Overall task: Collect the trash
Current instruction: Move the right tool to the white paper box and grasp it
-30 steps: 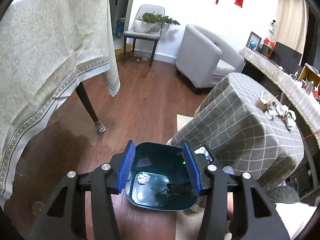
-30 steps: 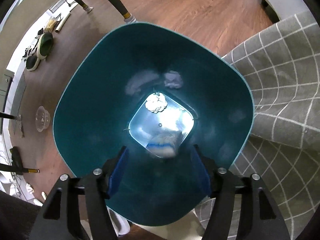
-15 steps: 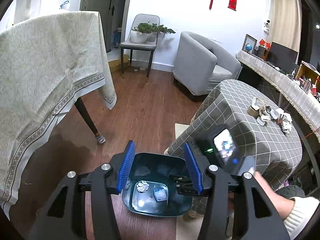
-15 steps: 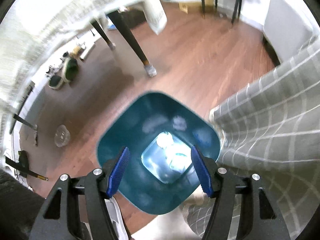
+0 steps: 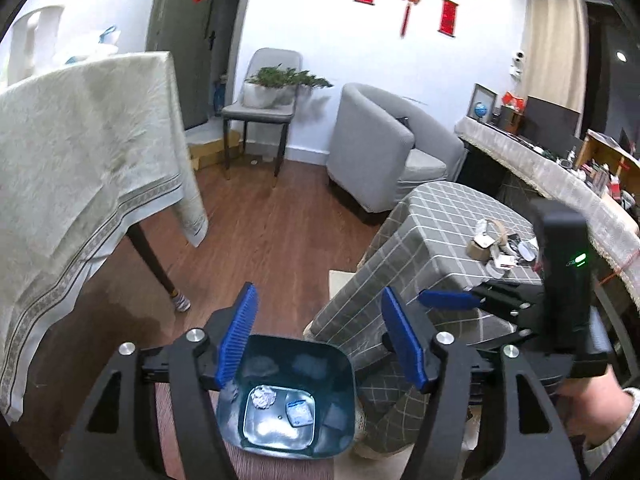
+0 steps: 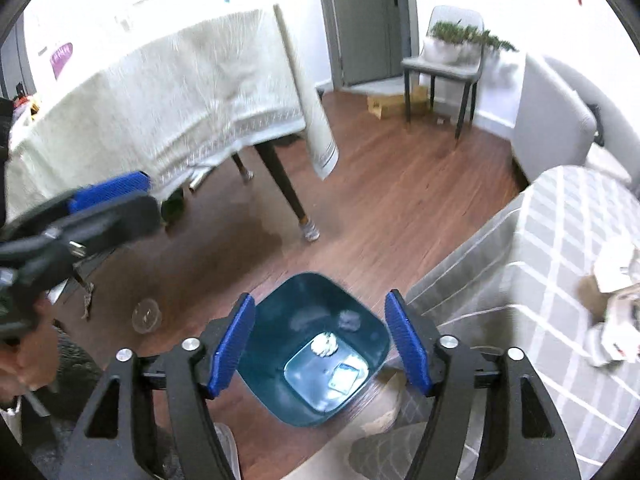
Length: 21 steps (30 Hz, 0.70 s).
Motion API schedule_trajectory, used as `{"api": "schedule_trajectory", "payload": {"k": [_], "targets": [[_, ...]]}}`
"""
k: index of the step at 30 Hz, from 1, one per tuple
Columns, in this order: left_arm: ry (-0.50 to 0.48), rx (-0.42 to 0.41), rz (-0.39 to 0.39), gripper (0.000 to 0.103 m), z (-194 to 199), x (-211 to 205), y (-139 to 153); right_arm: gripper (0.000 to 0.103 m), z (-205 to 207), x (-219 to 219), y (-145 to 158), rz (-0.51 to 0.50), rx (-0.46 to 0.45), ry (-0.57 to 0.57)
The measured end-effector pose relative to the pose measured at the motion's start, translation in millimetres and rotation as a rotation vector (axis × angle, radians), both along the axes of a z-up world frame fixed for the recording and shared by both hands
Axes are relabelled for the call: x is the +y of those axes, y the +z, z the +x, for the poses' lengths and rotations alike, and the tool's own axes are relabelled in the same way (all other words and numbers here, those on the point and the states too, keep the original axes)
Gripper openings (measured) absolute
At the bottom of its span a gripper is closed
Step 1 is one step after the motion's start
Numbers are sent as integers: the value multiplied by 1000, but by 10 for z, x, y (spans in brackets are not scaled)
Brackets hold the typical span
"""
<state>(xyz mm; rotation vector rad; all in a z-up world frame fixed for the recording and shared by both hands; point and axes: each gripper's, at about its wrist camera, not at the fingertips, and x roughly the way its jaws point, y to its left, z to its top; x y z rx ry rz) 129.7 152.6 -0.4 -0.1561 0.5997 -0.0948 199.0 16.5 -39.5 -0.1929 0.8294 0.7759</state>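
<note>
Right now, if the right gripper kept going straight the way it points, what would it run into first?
Most likely the teal trash bin. The right gripper is open and empty, its blue fingers framing the bin's mouth from above. Nothing shows between them, though depth is hard to judge. Going on, it would meet the crumpled paper inside.

1. You have two hand-held grippers: the left hand-held gripper (image 5: 320, 336) and the right hand-held gripper (image 6: 320, 344), each with two blue-padded fingers.
2. One teal trash bin (image 5: 340, 436) stands on the floor.
3. Two pieces of trash lie in its bottom: one crumpled paper ball (image 5: 263, 396) and one flat wrapper (image 5: 299, 414).
4. One checked-cloth counter (image 5: 436, 216) carries a cluster of litter (image 5: 496, 246), too small to count.
5. One white-cloth counter (image 5: 80, 152).
6. One grey armchair (image 5: 384, 156).
7. One chair (image 5: 260, 114) bears one potted plant (image 5: 280, 82).
</note>
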Motion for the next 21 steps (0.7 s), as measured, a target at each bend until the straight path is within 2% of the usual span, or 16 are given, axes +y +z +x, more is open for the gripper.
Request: {"api": "schedule_trajectory", "payload": {"k": [8,17,21], "targets": [[-90,-12,19,75,172,-449,-18,80,-51,-569,335,22,-113,-82],[-206,-39,75,82,365,-1022,-10,91,95,-1258,456,21,-188,-226],[-282,-19,85,82,491,-1351,-63,91,193,-1581,505,27,-214,-290]]}}
